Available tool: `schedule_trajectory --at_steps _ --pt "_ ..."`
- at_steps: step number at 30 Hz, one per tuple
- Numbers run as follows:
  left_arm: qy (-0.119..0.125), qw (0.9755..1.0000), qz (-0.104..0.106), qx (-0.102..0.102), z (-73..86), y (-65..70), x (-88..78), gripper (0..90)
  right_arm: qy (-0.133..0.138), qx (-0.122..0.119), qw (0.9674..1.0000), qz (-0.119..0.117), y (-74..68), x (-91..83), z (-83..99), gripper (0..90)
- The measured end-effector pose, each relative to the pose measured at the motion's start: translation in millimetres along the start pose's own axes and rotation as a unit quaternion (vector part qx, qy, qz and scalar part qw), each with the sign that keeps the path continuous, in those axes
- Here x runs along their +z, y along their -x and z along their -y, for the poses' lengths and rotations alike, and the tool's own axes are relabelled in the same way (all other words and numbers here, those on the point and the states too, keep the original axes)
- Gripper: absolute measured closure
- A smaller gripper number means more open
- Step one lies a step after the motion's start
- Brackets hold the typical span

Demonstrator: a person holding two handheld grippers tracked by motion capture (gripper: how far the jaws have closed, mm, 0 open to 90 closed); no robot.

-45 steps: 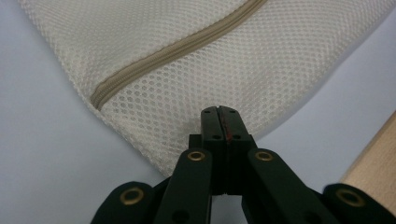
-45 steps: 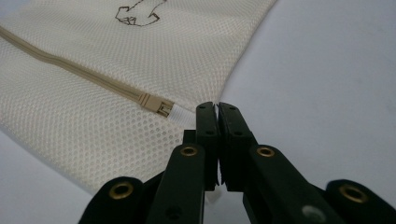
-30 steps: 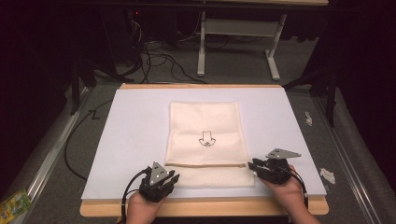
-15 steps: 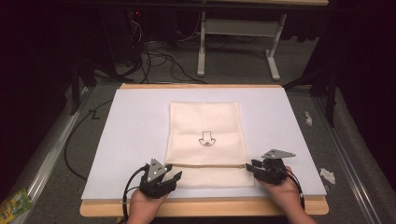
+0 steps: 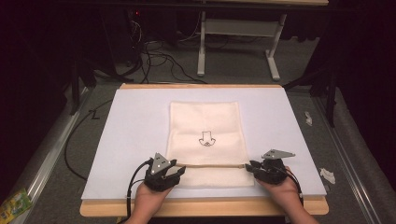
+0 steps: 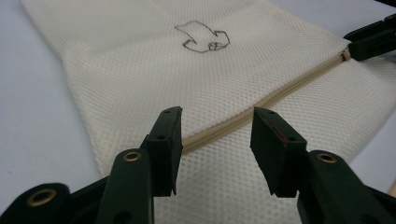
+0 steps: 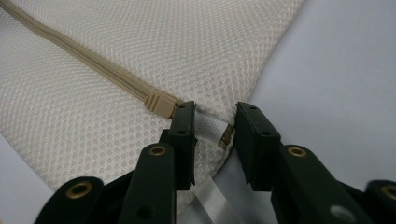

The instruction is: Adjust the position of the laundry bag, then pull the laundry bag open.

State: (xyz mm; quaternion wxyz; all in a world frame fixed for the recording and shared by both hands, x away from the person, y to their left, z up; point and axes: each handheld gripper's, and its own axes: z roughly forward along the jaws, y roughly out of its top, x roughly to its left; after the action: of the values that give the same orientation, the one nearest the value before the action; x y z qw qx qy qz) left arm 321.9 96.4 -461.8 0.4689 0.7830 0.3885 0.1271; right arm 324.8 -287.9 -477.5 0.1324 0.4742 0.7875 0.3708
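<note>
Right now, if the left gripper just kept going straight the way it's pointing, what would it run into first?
Most likely the zipper of the mesh bag. The left gripper is open with the zipper line running between its jaws. Height above the bag is unclear, so it may meet mesh first.

Looked like lab or recording workspace. Wooden-edged surface (image 5: 201, 207) carried white sheet (image 5: 130, 140). Grey carpet floor (image 5: 65, 196) all round, dark surroundings. Loose black cables (image 5: 154, 56) lay on floor at far side, beside white metal desk frame (image 5: 238, 42). Metal rail (image 5: 42, 154) ran along left.
</note>
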Motion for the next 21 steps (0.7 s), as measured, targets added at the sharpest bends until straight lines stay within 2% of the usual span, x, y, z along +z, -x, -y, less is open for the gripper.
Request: schedule_trajectory --at_steps 2,4,7,10,11,12,13,15,16,17,21 --pt "0.0 1.0 0.001 -0.001 -3.6 3.0 3.3 53.4 0.001 0.004 0.9999 -0.011 1.3 0.0 0.5 79.3" --pt "0.004 1.0 0.002 -0.001 -7.6 6.3 6.9 52.5 0.002 -0.003 0.9999 -0.017 1.1 0.2 0.4 82.5" --pt "0.001 0.9999 0.012 -0.001 -12.9 10.5 15.4 52.5 0.0 -0.02 0.9997 -0.012 -1.1 -0.1 -0.6 84.3" --pt "-0.006 0.9997 0.021 -0.004 -15.4 13.1 24.1 52.6 -0.002 -0.025 0.9997 -0.007 -2.6 -0.4 -1.3 84.8" --pt "-0.008 0.9994 0.034 -0.01 -18.2 18.0 33.8 53.0 0.001 -0.031 0.9995 -0.003 -3.3 -0.4 -1.8 85.1" --pt "-0.008 0.9994 0.034 -0.01 -18.2 18.0 33.8 53.5 0.001 -0.031 0.9995 -0.003 -3.3 -0.4 -1.8 85.1" --pt "-0.01 0.9992 0.038 -0.007 -20.0 21.8 38.9 53.7 0.0 -0.032 0.9995 0.001 -4.9 -2.3 -2.2 85.2" --pt "-0.018 0.9979 0.062 0.003 -25.2 35.8 50.4 53.7 0.007 -0.041 0.9991 0.006 -6.9 -4.6 -3.6 85.2" --pt "-0.018 0.9979 0.062 0.003 -25.2 35.8 50.4 53.7 0.007 -0.041 0.9991 0.006 -6.9 -4.6 -3.6 85.2" --pt "-0.023 0.9971 0.072 0.006 -28.1 44.9 57.4 53.8 0.014 -0.05 0.9986 0.01 -8.2 -7.6 -5.5 85.3" --pt "-0.023 0.9953 0.093 -0.009 -36.1 60.8 75.9 56.5 0.023 -0.051 0.9984 0.009 -10.8 -9.8 -6.4 85.4"
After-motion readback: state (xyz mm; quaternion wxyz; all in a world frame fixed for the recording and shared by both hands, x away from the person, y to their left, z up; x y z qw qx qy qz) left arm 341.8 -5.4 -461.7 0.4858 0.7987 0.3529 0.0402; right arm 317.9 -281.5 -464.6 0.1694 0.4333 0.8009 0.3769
